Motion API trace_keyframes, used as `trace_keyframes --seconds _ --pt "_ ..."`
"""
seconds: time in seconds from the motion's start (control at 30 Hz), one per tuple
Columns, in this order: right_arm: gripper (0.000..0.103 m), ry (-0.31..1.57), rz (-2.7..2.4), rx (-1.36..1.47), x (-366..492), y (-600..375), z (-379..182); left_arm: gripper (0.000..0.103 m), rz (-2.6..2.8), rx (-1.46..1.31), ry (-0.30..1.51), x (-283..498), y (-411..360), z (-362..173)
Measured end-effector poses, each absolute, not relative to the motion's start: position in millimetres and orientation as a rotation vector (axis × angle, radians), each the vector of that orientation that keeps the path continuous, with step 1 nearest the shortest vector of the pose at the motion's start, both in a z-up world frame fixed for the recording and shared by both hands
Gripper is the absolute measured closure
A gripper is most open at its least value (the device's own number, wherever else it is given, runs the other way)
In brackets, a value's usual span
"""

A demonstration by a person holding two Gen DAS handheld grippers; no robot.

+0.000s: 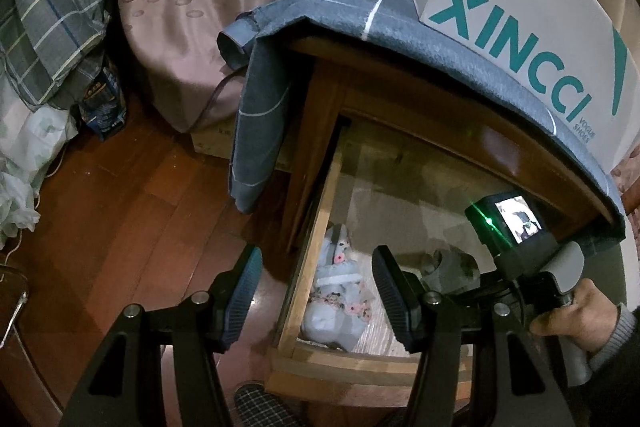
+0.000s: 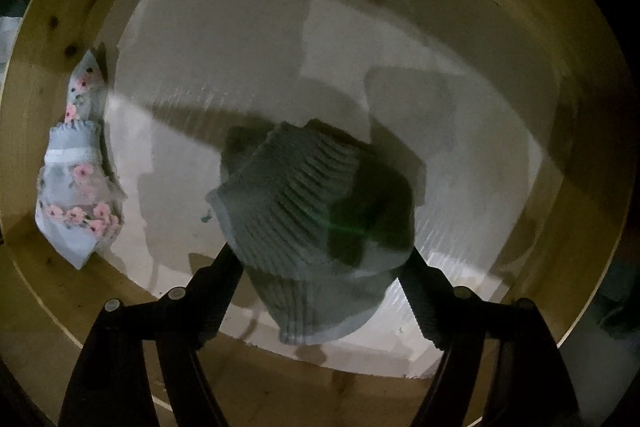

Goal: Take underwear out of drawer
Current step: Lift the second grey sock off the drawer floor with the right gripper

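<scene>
In the open wooden drawer (image 2: 36, 131), on its pale liner, a folded grey ribbed piece of underwear (image 2: 304, 195) sits between the two fingers of the right gripper (image 2: 324, 267), which points straight down into the drawer. Both dark fingers lie against the sides of the fold and appear to clasp it, though the dim light leaves it unclear how firmly the pads press. A second piece, pale blue underwear (image 2: 76, 187) printed with pink flowers, lies well apart from the grey one, against the drawer's left wall. In the left wrist view the same flowered piece (image 1: 340, 291) shows near the drawer's front corner, and the grey one (image 1: 448, 267) is partly hidden behind a finger. The left gripper (image 1: 316, 303) hangs above the drawer's front edge with its jaws spread and nothing between them. At the right of that view a hand (image 1: 576, 311) in a grey sleeve grips the handle of the right gripper, whose small screen (image 1: 518, 219) glows. The drawer belongs to a dark wooden nightstand (image 1: 320, 115) draped with a grey cloth (image 1: 400, 15); a white shoebox (image 1: 520, 11) with teal lettering stands on the cloth. Beside the nightstand is a bed (image 1: 192, 27) with a pinkish leaf-print sheet, and the floor (image 1: 132, 207) is reddish wood.
</scene>
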State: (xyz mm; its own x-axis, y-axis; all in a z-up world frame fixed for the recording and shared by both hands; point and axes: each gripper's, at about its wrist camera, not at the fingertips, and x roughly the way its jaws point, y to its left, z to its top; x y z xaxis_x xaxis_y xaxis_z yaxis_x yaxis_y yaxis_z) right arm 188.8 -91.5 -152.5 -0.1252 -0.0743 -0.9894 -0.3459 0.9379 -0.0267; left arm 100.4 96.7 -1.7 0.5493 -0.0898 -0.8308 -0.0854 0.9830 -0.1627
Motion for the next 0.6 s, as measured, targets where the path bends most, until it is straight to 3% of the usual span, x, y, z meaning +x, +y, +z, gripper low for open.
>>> trace_keyframes --seconds 0.2,0.37,0.6 --pt "0.034 1.677 0.246 -0.294 184 -102 -153 0.044 -0.002 -0.185 0.996 101 96 -3" --pt "0.052 1.664 0.236 -0.275 182 -115 -145 0.044 0.0 -0.187 1.001 102 97 -3" --pt "0.058 1.682 0.191 -0.215 168 -144 -140 0.044 -0.002 -0.174 1.014 103 93 -5"
